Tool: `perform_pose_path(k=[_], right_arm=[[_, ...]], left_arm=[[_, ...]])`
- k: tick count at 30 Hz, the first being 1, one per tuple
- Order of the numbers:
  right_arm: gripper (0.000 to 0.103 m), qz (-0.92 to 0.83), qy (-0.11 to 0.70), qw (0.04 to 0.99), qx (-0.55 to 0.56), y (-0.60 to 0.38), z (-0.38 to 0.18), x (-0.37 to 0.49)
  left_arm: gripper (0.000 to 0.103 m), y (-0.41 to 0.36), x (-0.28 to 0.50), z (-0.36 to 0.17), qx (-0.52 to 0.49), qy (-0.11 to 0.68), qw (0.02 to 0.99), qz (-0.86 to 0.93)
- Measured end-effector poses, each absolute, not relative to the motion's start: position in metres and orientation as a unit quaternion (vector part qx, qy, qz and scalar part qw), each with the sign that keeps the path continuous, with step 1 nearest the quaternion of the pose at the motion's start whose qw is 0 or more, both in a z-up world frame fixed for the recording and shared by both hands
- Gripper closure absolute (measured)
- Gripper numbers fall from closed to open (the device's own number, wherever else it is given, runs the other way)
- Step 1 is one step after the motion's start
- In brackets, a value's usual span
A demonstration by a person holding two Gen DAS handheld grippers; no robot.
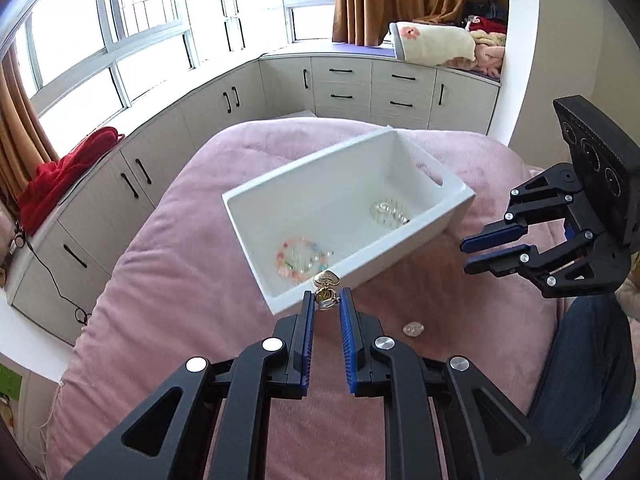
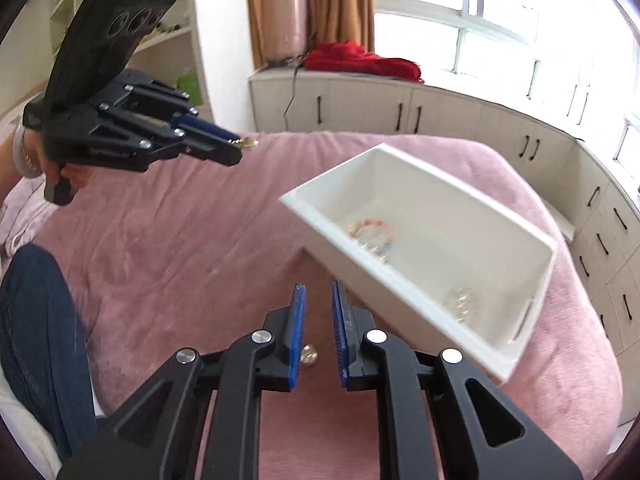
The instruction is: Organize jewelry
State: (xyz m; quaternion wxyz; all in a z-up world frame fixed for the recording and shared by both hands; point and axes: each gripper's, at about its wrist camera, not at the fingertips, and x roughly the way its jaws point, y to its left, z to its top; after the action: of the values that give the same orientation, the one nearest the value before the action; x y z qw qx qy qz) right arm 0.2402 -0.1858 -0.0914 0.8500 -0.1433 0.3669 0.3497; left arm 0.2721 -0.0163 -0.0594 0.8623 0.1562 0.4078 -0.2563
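While the left gripper [image 1: 326, 300] pinches a gold heart-shaped locket [image 1: 327, 288] at its very tips, above the near rim of the white rectangular plastic bin [image 1: 456, 204] on the pink quilted bedspread [image 1: 168, 280], the drop wants care. I'd carry it further over the bin's floor, beside the pastel beaded bracelet [image 1: 298, 258] and apart from the clear bead bracelet [image 1: 388, 212] at the far end, then let go low. The right gripper [image 2: 319, 292] is clenched on nothing; a small pale stone [image 1: 413, 329] lies on the bedspread near the bin's near corner.
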Motion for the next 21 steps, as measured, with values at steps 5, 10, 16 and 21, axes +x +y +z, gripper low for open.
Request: perform_pose_path(k=[5, 10, 16, 21], right_arm=[[0.071, 0.366, 0.388, 0.834, -0.142, -0.186, -0.097, 0.250], [0.044, 0.381, 0.423, 0.796, -0.204, -0.160, -0.151, 0.239], [0.051, 0.376, 0.454, 0.773, -0.232, -0.137, -0.197, 0.244], [0.053, 0.380, 0.456, 0.766, -0.248, -0.123, -0.211, 0.246]], left_arm=[[0.085, -0.031, 0.281, -0.048, 0.156, 0.400, 0.865, -0.259], [0.085, -0.040, 0.279, -0.071, 0.161, 0.420, 0.853, -0.263], [0.085, -0.042, 0.272, -0.122, 0.178, 0.457, 0.834, -0.254], [0.085, -0.043, 0.267, -0.165, 0.182, 0.483, 0.819, -0.252]])
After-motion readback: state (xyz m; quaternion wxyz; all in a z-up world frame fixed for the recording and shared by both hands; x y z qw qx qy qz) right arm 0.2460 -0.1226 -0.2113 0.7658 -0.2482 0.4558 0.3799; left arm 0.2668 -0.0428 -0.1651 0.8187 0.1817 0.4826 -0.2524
